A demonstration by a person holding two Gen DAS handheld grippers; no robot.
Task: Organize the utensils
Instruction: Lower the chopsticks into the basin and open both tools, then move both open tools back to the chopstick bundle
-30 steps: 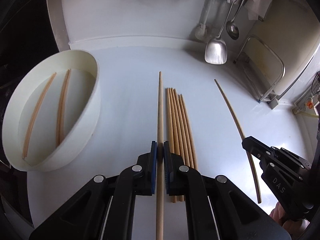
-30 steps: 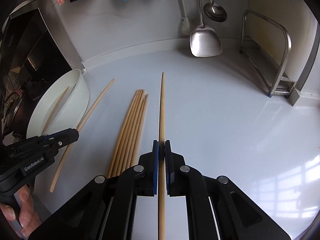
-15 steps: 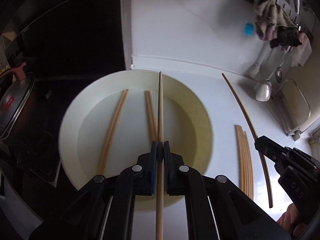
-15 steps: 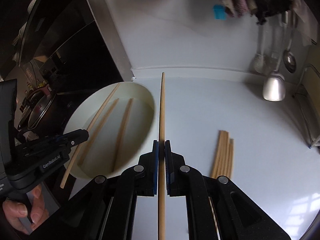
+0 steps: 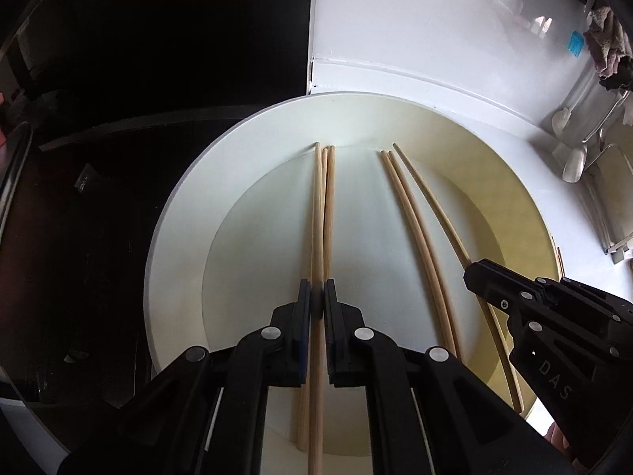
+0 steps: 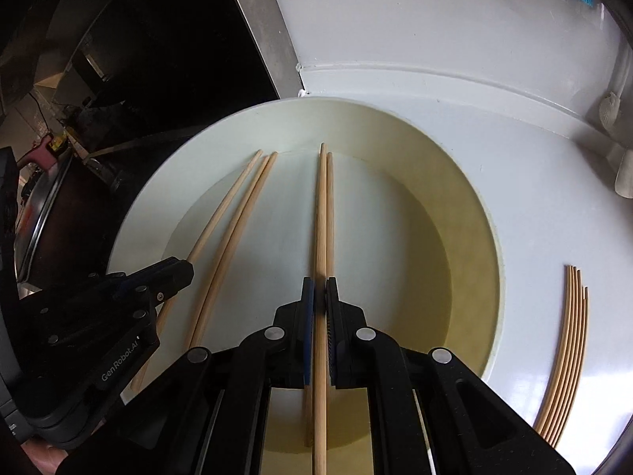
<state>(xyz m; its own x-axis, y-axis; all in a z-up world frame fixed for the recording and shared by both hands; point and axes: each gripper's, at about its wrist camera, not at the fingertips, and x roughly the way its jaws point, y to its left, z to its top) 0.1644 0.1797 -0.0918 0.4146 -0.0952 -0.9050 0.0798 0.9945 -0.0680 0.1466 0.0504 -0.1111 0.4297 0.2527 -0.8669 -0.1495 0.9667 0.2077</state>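
A white round basin (image 5: 178,213) (image 6: 490,237) fills both wrist views. My left gripper (image 5: 316,303) is shut on a wooden chopstick (image 5: 316,206) and holds it low inside the basin, over chopsticks lying on the bottom (image 5: 330,198). My right gripper (image 6: 319,297) is shut on another chopstick (image 6: 319,213), also low in the basin. More chopsticks lie on the basin floor (image 5: 411,213) (image 6: 233,217). The right gripper also shows in the left wrist view (image 5: 474,277), the left gripper in the right wrist view (image 6: 182,273).
A bundle of several chopsticks (image 6: 569,340) lies on the white counter right of the basin. A dark stove area (image 5: 99,158) with a pot (image 6: 43,206) lies left of the basin. Cloths and utensils hang at the far right wall (image 5: 605,51).
Both grippers have swung left from the counter to over the basin and come down into it, each carrying its chopstick. The bundle on the counter stays behind on the right.
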